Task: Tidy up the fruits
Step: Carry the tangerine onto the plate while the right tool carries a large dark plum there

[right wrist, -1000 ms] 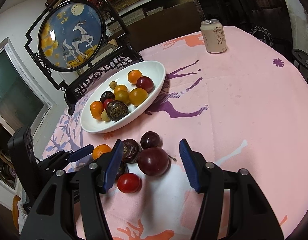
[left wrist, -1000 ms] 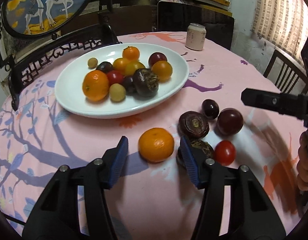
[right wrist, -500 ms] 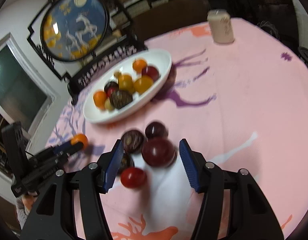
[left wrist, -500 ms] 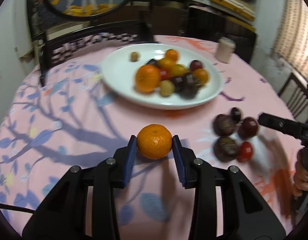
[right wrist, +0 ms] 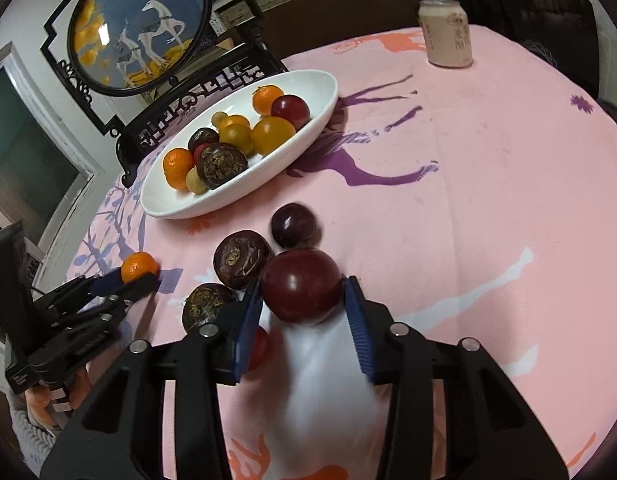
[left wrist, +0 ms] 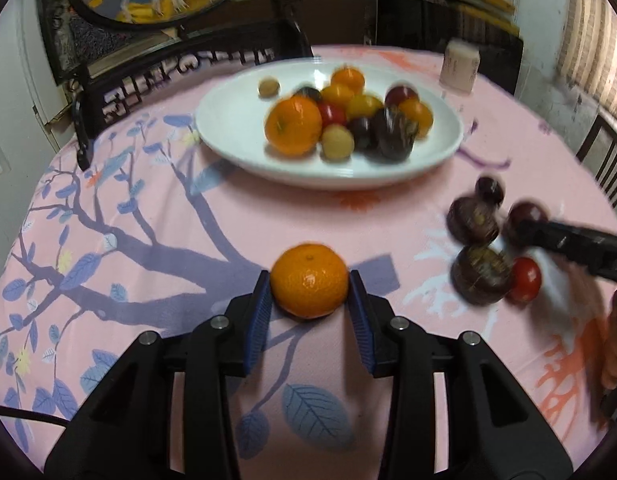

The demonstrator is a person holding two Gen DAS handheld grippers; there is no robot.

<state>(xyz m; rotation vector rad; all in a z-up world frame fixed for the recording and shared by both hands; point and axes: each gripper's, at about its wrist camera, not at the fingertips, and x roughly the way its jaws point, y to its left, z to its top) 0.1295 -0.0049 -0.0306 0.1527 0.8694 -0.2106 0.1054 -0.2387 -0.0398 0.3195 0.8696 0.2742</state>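
- The white plate (left wrist: pixel 228 148) on the bench (right wrist: pixel 508 184) is already crowded; another round fruit dropped onto the heap could, I judge, roll off the low rim or knock others out.
- The large dark-red plum (right wrist: pixel 302 286) sits between the right claw (right wrist: pixel 302 304) pads, which are closed onto its sides near the tips; such a shallow grip may let it squirt forward.
- The left claw (left wrist: pixel 310 300) has closed on the mandarin (left wrist: pixel 309 280), held level and low above the cloth, aimed at the plate.
- Two wrinkled dark fruits (right wrist: pixel 242 258) and a cherry tomato (left wrist: pixel 526 278) lie just beside the plum; a sideways swing could scatter them.
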